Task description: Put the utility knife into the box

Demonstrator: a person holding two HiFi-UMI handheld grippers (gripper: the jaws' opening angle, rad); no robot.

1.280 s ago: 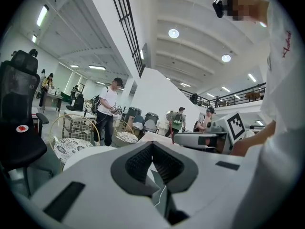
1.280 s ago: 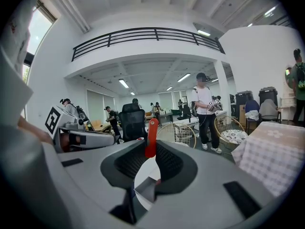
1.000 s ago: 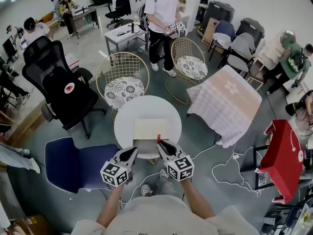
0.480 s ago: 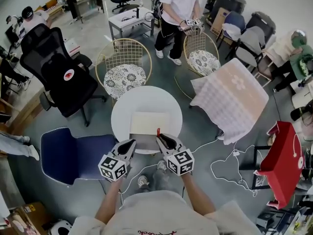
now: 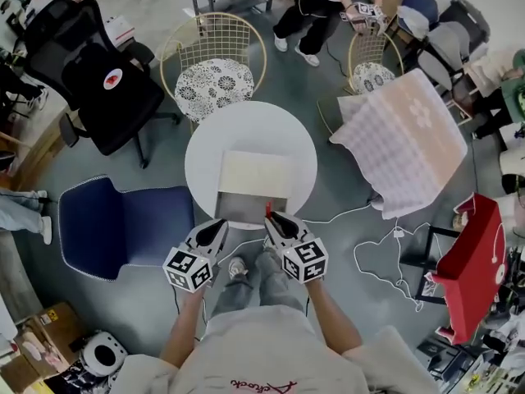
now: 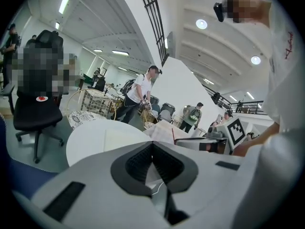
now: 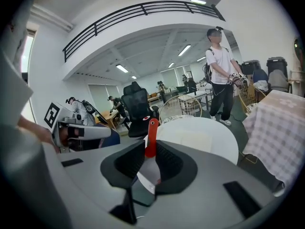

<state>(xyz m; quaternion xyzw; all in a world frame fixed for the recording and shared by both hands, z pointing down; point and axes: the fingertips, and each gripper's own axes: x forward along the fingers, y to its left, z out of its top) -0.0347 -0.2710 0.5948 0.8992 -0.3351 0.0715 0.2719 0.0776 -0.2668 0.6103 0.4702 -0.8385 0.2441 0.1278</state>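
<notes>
- The red utility knife is clenched upright in the right tongs, just at the near edge of the box.
- It should be carried forward over the box on the tabletop, lowered inside, and only then released.
- The left tongs are closed, seemingly on nothing, and are best held clear.

Round white table sits dead centre, blue padded chair just left, black office chair beyond it, gold wire chair behind, pink checked cloth right.

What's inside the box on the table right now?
The box shows only what looks like a bare grey floor. The utility knife is clamped in the right gripper at the box's near edge, hiding that corner.
</notes>
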